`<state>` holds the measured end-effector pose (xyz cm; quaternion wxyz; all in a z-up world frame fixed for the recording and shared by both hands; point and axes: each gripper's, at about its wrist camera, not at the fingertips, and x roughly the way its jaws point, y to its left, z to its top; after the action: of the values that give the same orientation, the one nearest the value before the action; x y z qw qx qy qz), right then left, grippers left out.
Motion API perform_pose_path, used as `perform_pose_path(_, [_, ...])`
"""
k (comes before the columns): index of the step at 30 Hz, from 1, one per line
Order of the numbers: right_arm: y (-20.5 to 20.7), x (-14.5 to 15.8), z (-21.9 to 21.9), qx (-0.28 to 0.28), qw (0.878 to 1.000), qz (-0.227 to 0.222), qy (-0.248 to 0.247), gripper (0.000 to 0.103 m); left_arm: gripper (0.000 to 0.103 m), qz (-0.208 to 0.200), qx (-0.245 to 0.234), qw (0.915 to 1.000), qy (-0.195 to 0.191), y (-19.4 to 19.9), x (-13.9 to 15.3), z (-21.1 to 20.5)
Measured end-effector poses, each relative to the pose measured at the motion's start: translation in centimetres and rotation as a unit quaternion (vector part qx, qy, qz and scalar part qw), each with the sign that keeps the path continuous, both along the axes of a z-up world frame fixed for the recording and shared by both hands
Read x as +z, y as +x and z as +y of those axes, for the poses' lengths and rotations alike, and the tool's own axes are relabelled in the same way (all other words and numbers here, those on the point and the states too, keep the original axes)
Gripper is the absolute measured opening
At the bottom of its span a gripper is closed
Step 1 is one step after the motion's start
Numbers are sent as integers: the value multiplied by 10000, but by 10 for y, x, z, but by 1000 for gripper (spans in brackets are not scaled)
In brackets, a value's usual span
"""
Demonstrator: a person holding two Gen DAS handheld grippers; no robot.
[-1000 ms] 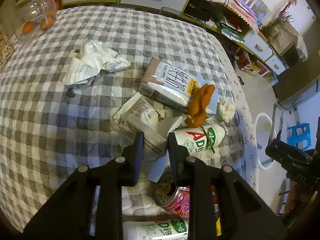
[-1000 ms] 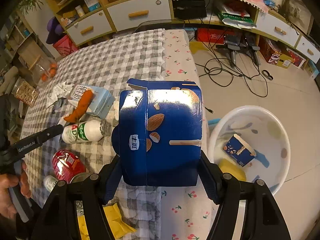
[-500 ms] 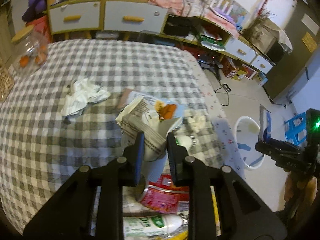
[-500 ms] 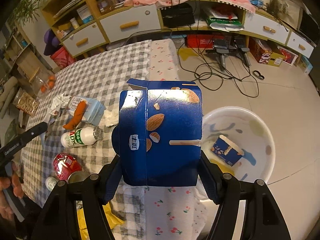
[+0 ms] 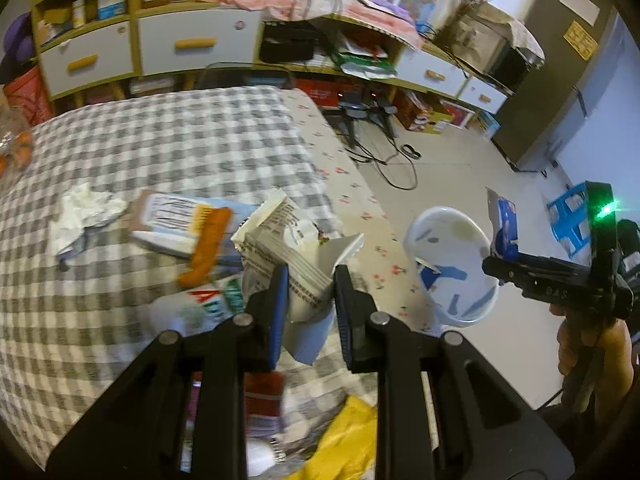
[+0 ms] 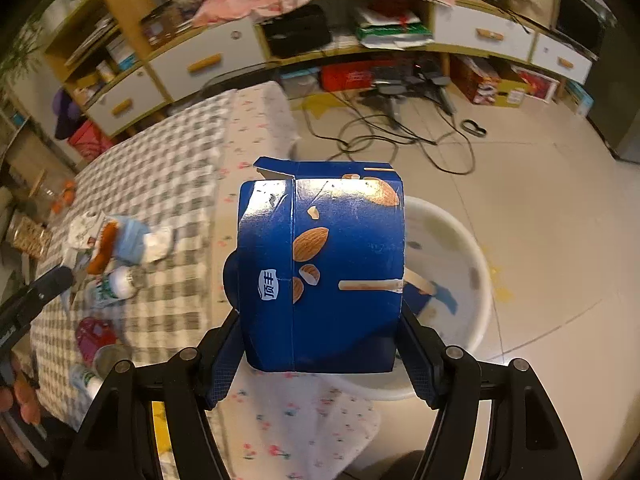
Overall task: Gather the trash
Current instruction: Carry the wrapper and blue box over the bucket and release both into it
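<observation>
Through my left wrist camera, my left gripper (image 5: 308, 292) is pinching a crumpled white printed wrapper (image 5: 288, 248) above the checked tablecloth (image 5: 180, 152), where a light blue carton (image 5: 172, 220), an orange peel (image 5: 206, 248) and a crumpled tissue (image 5: 84, 208) are lying. A white basin (image 5: 452, 272) is sitting on the floor beside the table.

Through my right wrist camera, my right gripper (image 6: 320, 344) is clamping a blue almond-printed box (image 6: 324, 268) by its sides, hanging over the basin's rim (image 6: 480, 304).

Table (image 5: 168, 148) at left bearing tissue (image 5: 86, 208), carton (image 5: 176, 220) and bottle (image 5: 192, 308); basin (image 5: 452, 316) on the floor beside its right edge; drawer shelves (image 5: 192, 44) behind.
</observation>
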<state>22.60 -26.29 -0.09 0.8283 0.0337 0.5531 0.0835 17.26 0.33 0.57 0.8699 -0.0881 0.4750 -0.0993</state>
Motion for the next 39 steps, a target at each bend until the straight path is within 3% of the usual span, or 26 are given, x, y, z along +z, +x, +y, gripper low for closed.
perform_pose_path(12, [0,-5,-46,-324,9994,103,38,71,25,-21,-825,9964,-172,21,-8,-84])
perform_pose_path(25, [-9,-20,-115,-759,9966,284,-144,71,27,-30,-1812,9832,-232,37,-34,-170])
perform_pose_path(26, [-10,-21,-118,-770,9965,296,-150,71,29,-29,-1825,9830,-211,38,-35,-173])
perform_pose_path(28, [-11,-22,-121,-784,9963,311,-156,72,44,-24,-1775,9840,-125,40,-38,-177])
perform_pose_path(30, [-11,-22,-123,-774,9964,317,-147,72,75,92,-1671,9859,-33,42,-40,-178])
perform_pose_path(39, [-7,-18,-105,-588,9978,280,-129,72,85,200,-1107,9932,286,29,-38,-142])
